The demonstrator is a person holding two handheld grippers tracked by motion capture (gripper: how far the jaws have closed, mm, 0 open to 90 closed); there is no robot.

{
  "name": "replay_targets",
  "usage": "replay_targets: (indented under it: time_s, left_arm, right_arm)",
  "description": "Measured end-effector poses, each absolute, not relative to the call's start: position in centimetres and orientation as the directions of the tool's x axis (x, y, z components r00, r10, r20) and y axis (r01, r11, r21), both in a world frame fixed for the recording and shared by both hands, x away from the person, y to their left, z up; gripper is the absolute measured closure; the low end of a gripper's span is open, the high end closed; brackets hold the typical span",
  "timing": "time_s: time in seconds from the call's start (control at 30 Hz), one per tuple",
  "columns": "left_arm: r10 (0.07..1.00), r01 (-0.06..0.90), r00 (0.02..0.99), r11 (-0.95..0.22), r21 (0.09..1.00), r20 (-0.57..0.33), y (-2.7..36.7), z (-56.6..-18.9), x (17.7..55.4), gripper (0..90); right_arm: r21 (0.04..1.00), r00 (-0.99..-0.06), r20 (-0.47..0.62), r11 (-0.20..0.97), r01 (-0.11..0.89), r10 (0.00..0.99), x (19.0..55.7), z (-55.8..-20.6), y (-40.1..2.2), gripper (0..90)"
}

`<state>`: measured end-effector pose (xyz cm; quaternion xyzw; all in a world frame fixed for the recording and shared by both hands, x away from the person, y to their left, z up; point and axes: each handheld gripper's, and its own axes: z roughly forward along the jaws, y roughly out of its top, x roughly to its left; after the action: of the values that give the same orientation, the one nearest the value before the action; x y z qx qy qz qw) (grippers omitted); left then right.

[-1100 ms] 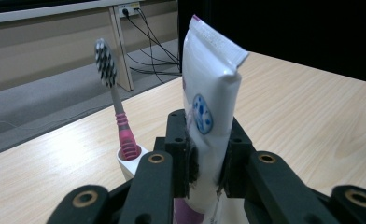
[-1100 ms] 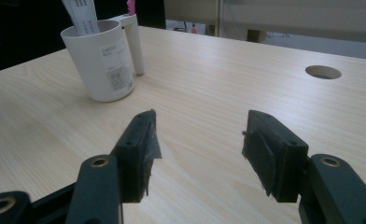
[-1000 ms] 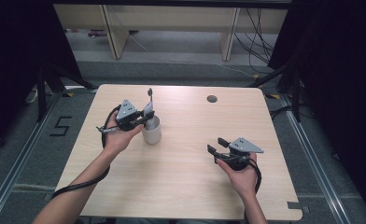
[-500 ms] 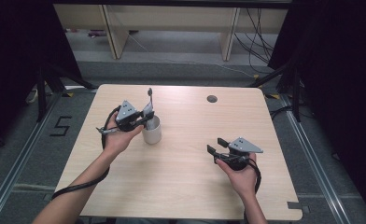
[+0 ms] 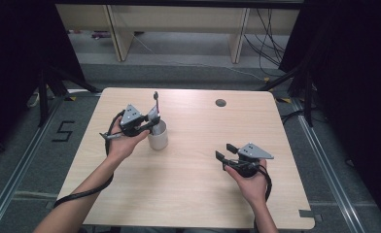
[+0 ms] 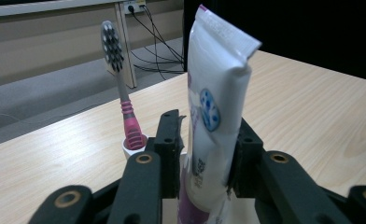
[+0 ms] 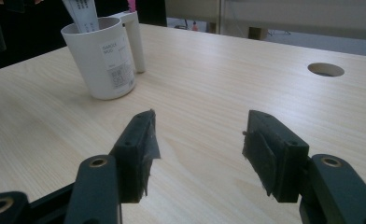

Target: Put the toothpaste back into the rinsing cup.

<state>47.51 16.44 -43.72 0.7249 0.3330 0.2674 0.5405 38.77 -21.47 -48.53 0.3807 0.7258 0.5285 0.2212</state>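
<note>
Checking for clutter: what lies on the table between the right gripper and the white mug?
Nothing: bare tabletop runs from the open right gripper to the mug, as the right gripper view and the high view show.

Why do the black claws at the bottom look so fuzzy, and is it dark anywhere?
In the left gripper view, the jaws sit too near the lens and blur, while the toothpaste tube looks sharper; in the right gripper view, the white cup is fairly clear; in the high view, the table is evenly lit, with black surroundings.
</note>
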Motion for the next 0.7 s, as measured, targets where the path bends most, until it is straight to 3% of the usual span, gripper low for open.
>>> replay_targets:
  time_s: [0.3,0.7]
  left_arm:
    - [0.783,0.186,0.621,-0.186,0.965,0.031,16.69,-43.58,47.49,56.1]
    - [0.782,0.165,0.621,-0.190,0.968,0.048,16.77,-43.22,47.01,48.9]
  right_arm:
    - [0.931,-0.606,0.082,0.156,0.330,0.791,38.70,-48.47,-21.47,43.6]
    - [0.929,-0.608,0.077,0.165,0.332,0.790,38.66,-48.46,-21.51,43.3]
